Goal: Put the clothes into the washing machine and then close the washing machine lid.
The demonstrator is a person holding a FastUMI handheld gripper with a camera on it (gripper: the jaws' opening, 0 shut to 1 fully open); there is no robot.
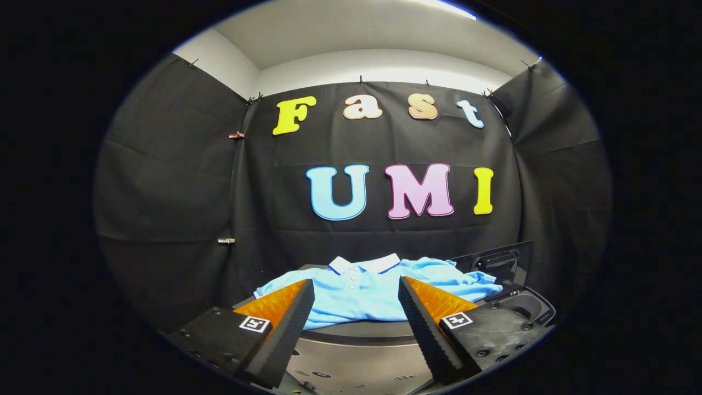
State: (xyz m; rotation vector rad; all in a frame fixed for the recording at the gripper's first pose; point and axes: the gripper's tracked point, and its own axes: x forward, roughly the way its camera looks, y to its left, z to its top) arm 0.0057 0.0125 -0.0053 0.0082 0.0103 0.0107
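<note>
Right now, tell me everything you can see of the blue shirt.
The blue shirt is a light blue polo with a white collar edged in darker blue and a buttoned placket. It looks like soft knit cloth. It lies spread and somewhat rumpled on top of the washing machine, collar toward the booth wall, one side bunched beside the raised lid. It sits just ahead of the open gripper, seen between its fingers; neither finger touches it.
</note>
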